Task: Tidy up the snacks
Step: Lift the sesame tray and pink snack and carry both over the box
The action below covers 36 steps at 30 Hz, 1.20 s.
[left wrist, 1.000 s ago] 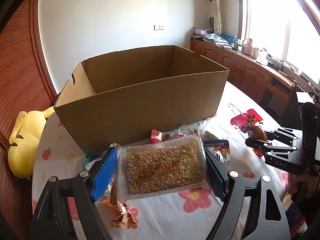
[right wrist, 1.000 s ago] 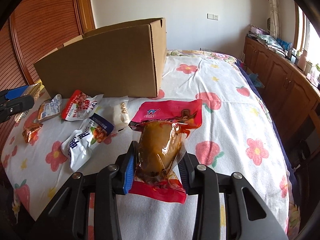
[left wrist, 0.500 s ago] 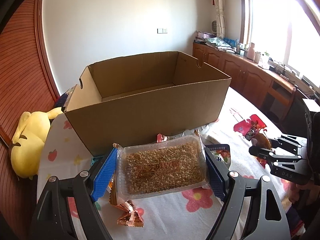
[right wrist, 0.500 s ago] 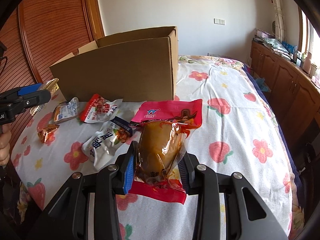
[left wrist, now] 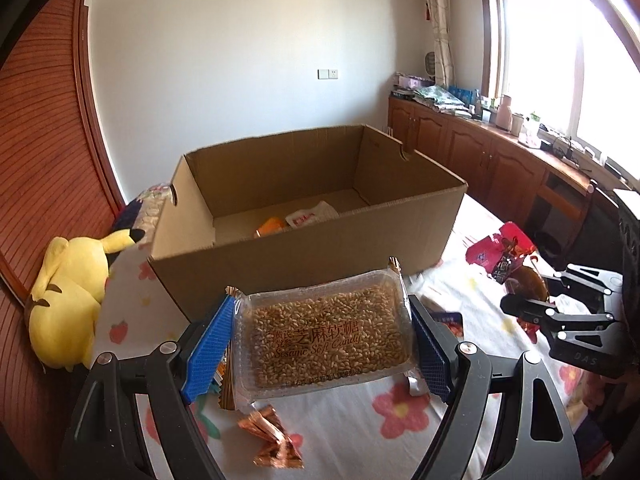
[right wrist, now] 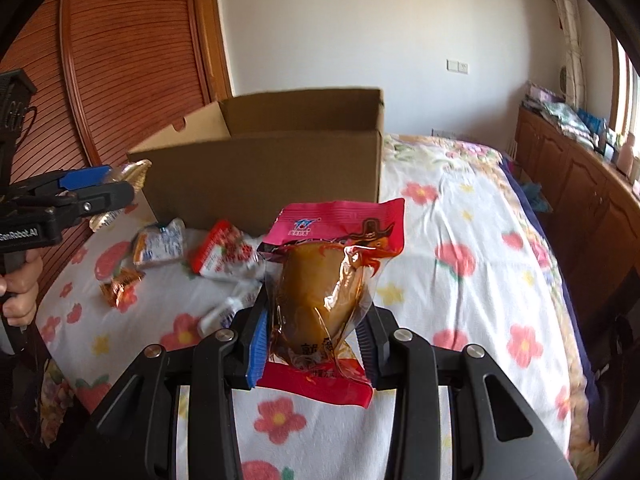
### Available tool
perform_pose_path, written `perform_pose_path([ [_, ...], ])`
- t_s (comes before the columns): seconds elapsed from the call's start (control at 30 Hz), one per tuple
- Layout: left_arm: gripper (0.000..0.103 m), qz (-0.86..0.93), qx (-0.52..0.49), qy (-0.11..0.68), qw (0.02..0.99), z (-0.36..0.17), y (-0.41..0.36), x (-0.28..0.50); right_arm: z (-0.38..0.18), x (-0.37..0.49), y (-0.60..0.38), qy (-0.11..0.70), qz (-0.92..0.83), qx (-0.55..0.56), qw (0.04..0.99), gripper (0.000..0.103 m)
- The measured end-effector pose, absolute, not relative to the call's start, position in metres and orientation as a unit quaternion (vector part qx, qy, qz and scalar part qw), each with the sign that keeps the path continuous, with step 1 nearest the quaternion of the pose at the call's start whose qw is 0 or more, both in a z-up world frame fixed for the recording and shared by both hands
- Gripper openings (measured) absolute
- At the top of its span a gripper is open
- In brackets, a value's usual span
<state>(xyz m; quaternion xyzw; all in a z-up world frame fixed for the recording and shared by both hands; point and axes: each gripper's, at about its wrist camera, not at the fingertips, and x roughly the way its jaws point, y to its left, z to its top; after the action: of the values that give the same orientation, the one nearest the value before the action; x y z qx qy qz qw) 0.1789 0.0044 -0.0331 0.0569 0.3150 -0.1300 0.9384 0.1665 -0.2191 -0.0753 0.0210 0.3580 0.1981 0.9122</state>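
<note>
Both loads have been raised since a second ago: the cardboard box (left wrist: 308,216) now sits lower in each wrist view, and its floor, hidden before, is seen over the near wall. The sesame candy tray (left wrist: 324,330) is pinched across its width by the left gripper (left wrist: 320,334), blue pads pressed on both short ends. The red pouch (right wrist: 320,300) (a brown, vacuum-packed piece inside) is clamped at its waist by the right gripper (right wrist: 312,338), jaws drawn close together. For the task this reads as the carry stage: both snacks are clear of the flowered cloth (right wrist: 460,280) and stand just short of the box, ahead of each claw.

Inside the box, beyond the left claw, an orange packet (left wrist: 272,226) and a white-and-red packet (left wrist: 310,216) already lie. Below and ahead-left of the right claw, loose snacks are left on the cloth: a red-and-white packet (right wrist: 224,252), a pale packet (right wrist: 160,242) and a copper foil candy (right wrist: 120,286). A yellow plush toy (left wrist: 68,300) lies well left of the left claw, off the route.

The near box wall is judged the one obstacle; it must be cleared before either release (the two claws, being side by side, could also crowd each other above the opening).
</note>
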Motion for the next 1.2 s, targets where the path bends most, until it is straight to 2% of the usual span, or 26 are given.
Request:
perform_pose_path([
  [0.6,0.084,-0.117,0.070,0.274,0.952,-0.016,0.004,0.233,-0.014,0.228,-0.184,0.286,0.232,-0.010,0.930,0.039],
  [1.2,0.084,-0.100,0.062,0.286,0.951,-0.028,0.002,0.286,-0.020,0.292,-0.159,0.280,0.265,0.007,0.923,0.039],
])
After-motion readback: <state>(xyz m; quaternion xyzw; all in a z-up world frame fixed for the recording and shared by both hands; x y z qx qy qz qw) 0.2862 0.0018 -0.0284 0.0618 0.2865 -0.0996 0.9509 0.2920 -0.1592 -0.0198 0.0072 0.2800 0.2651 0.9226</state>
